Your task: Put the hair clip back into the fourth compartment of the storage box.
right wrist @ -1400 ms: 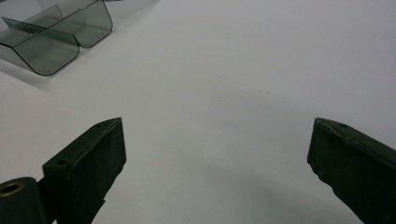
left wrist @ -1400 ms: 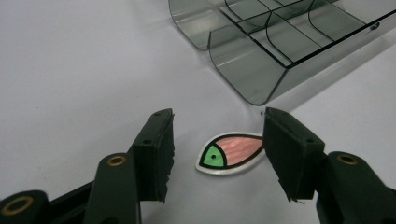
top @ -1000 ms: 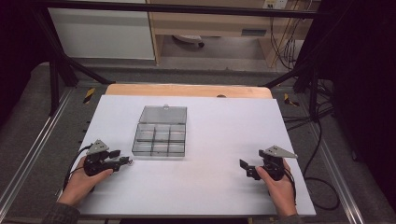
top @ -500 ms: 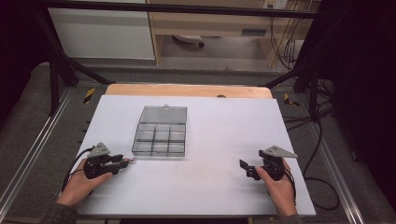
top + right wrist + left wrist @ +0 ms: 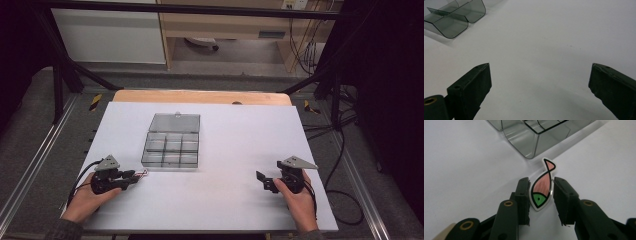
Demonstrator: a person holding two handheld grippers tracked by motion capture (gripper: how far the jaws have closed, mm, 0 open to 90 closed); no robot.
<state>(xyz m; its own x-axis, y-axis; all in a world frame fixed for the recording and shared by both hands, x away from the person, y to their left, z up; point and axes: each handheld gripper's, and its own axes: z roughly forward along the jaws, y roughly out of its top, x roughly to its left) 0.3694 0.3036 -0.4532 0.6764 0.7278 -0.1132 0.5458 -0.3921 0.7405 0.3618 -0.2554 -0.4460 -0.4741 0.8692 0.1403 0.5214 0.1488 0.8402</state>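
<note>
Matte white table (image 5: 225,150), glossy fish sticker (image 5: 541,188).

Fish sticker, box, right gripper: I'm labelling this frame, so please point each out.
Fish sticker (image 5: 541,190), left gripper view, pink body.
Box (image 5: 170,147), high view, middle divider.
Right gripper (image 5: 262,178), high view, between its open jaws.

- We are counting one clear compartment box (image 5: 171,144), showing six compartments in two rows of three, with one open lid (image 5: 176,122).
- We are seeing one fish-shaped sticker (image 5: 541,188), pink with a green head.
- We are holding two grippers: one left gripper (image 5: 134,177), one right gripper (image 5: 261,181).
- We are working at one white table (image 5: 235,150).
</note>
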